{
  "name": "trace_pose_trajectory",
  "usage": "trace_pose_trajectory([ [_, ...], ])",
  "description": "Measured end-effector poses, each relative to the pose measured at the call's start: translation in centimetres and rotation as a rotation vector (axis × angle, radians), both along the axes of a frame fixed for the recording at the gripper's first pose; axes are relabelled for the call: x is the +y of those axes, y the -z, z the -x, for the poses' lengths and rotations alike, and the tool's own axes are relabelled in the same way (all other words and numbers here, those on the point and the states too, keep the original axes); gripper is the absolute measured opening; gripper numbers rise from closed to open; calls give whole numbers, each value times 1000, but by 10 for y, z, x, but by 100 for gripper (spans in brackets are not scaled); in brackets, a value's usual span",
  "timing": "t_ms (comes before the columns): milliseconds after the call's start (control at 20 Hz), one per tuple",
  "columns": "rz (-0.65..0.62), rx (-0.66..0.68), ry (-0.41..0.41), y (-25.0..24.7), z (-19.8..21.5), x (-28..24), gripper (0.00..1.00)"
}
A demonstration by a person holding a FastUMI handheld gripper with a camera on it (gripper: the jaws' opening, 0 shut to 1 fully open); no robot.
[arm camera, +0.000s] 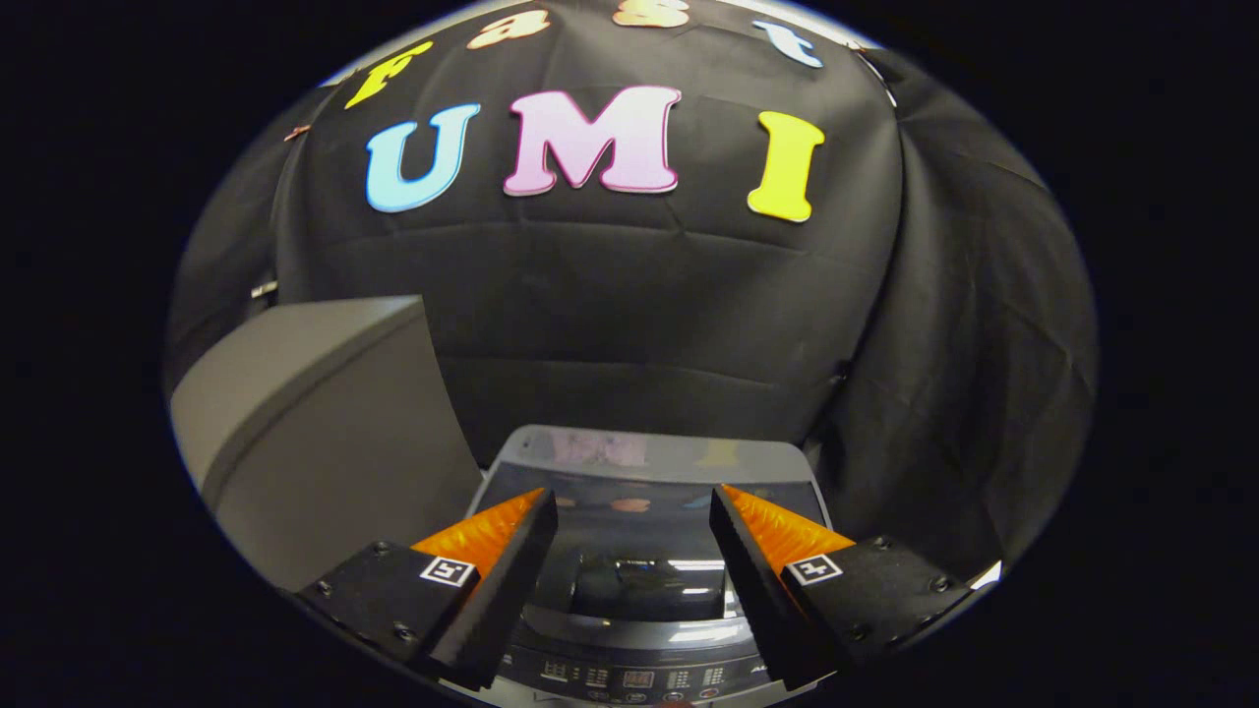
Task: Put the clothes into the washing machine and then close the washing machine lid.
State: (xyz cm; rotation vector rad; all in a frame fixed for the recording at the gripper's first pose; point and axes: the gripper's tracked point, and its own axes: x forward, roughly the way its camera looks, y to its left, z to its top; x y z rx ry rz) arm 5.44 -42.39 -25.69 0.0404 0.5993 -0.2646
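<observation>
My gripper [633, 506] stands open above a grey washing machine [649, 452], with nothing between its fingers. The machine's glossy dark lid [639, 580] lies flat and shut below and just ahead of the fingertips. A control panel [639, 678] with small buttons runs along the machine's near edge under the fingers. I see no clothes here.
A tall grey box-like object [325, 433] stands close to the left of the machine, beside the left finger. Black cloth walls close off the space behind the machine and to its right.
</observation>
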Motion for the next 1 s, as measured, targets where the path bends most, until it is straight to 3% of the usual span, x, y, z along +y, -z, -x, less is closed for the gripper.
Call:
trace_pose_trajectory([
  [350, -36, -247, -18, -120, -28, 36, 99],
  [550, -52, -356, -56, -173, -18, 73, 99],
  [1000, -52, -466, -97, -221, 16, 142, 99],
])
